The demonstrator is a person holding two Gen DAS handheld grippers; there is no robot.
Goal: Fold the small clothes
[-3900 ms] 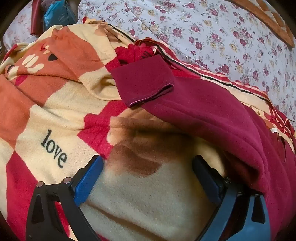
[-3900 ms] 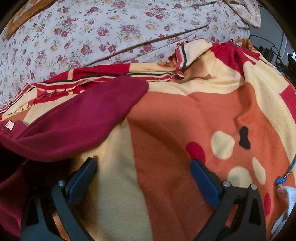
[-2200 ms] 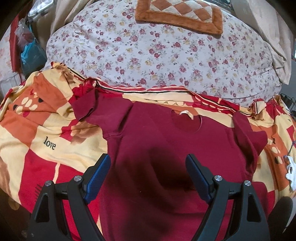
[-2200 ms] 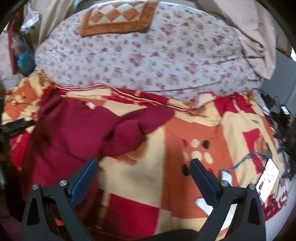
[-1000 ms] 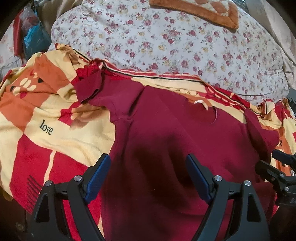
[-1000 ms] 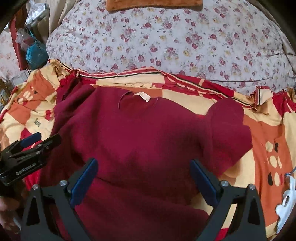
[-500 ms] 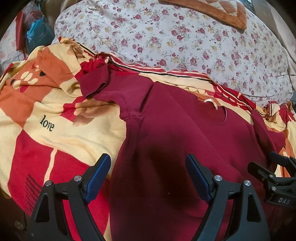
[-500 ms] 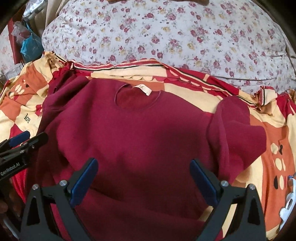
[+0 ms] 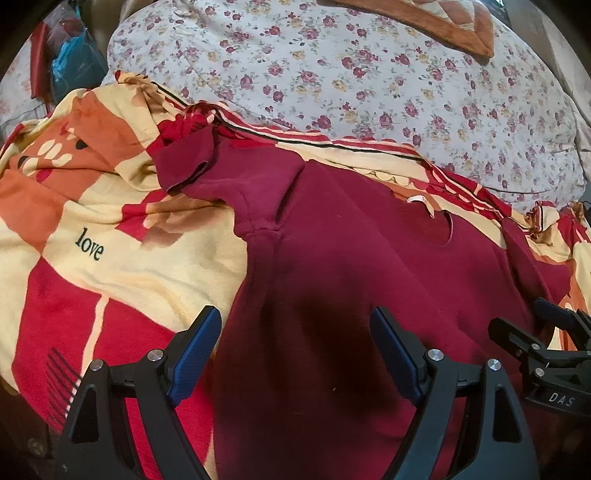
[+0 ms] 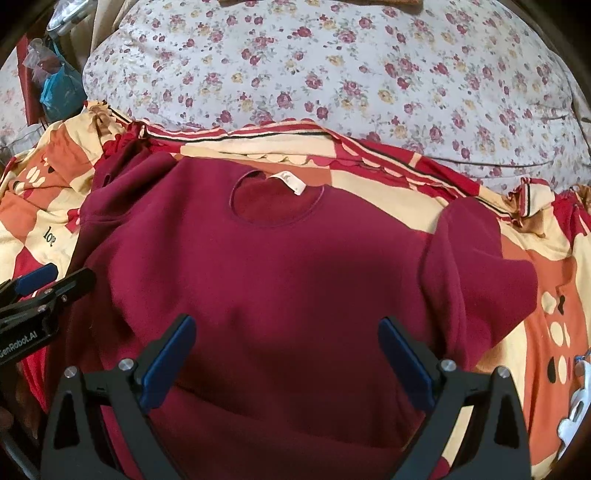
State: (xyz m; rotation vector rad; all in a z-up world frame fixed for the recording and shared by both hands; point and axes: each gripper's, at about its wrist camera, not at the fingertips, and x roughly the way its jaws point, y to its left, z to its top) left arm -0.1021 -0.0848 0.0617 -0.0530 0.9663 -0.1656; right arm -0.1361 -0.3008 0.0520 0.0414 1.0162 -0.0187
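Observation:
A maroon short-sleeved shirt lies spread face up on a patterned blanket, its neck hole and white label at the far side. My left gripper is open and empty above the shirt's left side; its left sleeve is curled up. My right gripper is open and empty above the shirt's middle; the right sleeve lies folded over. Each gripper shows at the other view's edge: the right gripper and the left gripper.
A floral quilt is heaped behind the blanket, with a brown checked cushion on top. Bags hang at the far left. A white object lies at the blanket's right edge.
Both grippers have come in lower and closer over the shirt, after an earlier pull back from the sleeves. Both stay open. The shirt has not moved.

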